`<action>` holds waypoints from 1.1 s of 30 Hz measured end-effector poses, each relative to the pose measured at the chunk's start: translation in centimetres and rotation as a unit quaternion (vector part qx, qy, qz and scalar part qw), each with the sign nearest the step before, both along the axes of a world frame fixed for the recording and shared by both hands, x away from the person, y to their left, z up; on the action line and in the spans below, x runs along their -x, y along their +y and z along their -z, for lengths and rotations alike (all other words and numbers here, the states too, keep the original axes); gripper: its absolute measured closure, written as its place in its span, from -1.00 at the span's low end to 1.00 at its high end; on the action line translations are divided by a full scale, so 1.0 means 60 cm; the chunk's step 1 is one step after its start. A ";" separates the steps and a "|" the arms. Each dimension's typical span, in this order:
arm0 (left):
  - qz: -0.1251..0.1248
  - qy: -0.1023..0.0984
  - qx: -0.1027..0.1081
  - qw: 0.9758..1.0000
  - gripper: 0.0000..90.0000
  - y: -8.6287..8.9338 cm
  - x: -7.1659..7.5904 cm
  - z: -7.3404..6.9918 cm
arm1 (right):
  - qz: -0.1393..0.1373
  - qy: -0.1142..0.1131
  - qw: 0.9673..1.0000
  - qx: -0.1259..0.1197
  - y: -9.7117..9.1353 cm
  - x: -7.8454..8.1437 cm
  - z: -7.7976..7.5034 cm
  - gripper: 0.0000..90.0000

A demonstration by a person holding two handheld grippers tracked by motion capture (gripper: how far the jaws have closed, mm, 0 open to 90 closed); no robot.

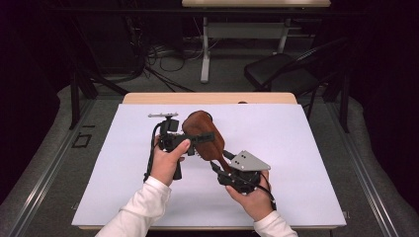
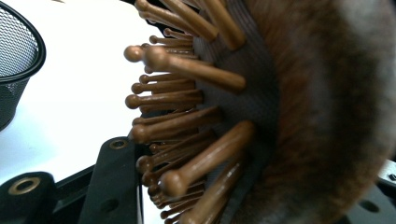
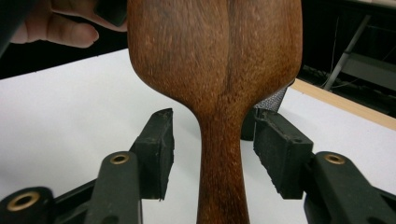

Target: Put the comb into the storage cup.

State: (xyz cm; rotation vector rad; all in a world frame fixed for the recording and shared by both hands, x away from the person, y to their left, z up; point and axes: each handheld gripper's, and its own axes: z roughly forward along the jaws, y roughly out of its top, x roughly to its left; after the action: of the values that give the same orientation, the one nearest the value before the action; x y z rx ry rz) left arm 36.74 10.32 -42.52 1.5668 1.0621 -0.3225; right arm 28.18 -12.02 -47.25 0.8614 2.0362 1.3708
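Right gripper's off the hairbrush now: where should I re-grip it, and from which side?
Grip the hairbrush at its narrow handle neck, coming from the handle end. The right gripper already straddles it, fingers apart; the wide head offers no purchase.

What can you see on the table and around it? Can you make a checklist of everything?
Surface: white table top, wooden edge at the far side.
Job's thing: wooden hairbrush, held up off the table.
Clutter: black mesh basket.
Grippers: left gripper shut on the brush head; right gripper open, pads either side of the handle, not touching.
Cables: black cable trailing from the left gripper; loose cables on the floor.
Surroundings: black chair, another table's legs, dark room.
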 end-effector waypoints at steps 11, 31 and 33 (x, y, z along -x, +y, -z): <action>-0.002 -0.001 0.003 1.000 0.12 0.003 -0.001 0.000 | -0.002 0.012 1.000 0.002 0.000 -0.005 -0.003 -0.04; -0.007 -0.003 0.004 1.000 0.12 0.005 -0.005 0.001 | -0.037 0.056 0.997 -0.022 -0.023 -0.022 -0.025 -0.42; -0.008 -0.004 0.003 1.000 0.12 0.006 -0.005 0.001 | -0.044 0.049 0.998 -0.021 -0.024 -0.023 -0.024 -0.48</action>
State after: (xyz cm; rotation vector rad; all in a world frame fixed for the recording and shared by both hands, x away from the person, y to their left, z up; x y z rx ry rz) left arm 37.04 10.68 -42.57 1.5524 1.0650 -0.3080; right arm 29.54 -13.45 -45.81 0.8815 2.1502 1.4493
